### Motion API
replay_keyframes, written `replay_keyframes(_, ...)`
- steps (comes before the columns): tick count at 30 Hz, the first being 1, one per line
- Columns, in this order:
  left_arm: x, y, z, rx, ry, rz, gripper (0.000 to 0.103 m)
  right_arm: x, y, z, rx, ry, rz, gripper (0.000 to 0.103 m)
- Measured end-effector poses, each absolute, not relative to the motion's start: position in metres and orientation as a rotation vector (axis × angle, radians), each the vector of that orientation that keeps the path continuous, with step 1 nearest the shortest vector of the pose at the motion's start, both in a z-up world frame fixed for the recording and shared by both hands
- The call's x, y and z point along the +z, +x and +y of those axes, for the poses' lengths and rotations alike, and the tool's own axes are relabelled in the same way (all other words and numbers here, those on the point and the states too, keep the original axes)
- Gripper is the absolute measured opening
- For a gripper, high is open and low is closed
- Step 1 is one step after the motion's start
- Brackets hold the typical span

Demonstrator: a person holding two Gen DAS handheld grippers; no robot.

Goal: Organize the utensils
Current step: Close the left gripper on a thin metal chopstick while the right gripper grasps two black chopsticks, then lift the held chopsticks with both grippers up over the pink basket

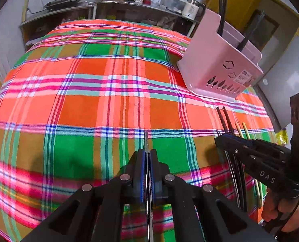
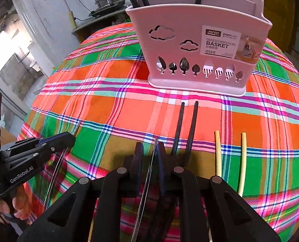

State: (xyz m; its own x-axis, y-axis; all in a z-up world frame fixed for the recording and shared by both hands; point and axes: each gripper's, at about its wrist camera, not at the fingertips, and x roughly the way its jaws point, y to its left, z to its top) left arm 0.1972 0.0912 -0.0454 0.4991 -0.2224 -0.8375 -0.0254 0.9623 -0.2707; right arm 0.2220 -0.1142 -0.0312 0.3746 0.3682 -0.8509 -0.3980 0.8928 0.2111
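Open plaid cloth (image 1: 101, 92); left gripper (image 1: 147, 151), right gripper (image 2: 155, 151) each apparently clamping a metal chopstick (image 2: 147, 181).

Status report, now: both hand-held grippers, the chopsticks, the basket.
Left hand-held gripper shut on one metal chopstick. Right hand-held gripper shut on another metal chopstick. Black pair and yellow pair still on cloth. Pink basket ahead, path clear.

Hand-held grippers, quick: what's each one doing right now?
Left hand-held gripper: shut on a thin metal chopstick.
Right hand-held gripper: shut on another thin metal chopstick.
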Motion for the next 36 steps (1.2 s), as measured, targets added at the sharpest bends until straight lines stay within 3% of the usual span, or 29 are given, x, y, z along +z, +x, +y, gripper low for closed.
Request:
replay_keyframes(13, -0.041, 0.229, 0.063, -0.160, -0.039, 1.128, 0.006, -0.032, 0.229, -0.108, 0.499, -0.053, 1.105, 0.005)
replay_keyframes(22, -0.031, 0.225, 0.067, -0.132, -0.063, 1.103, 0.003, -0.010, 0.225, -0.114, 0.543, 0.012, 1.057, 0.004)
replay_keyframes(36, 0.072, 0.196, 0.073, -0.171, -0.110, 0.861, 0.003, 0.086, 0.204, -0.139, 0.576, 0.062, 0.837, 0.003)
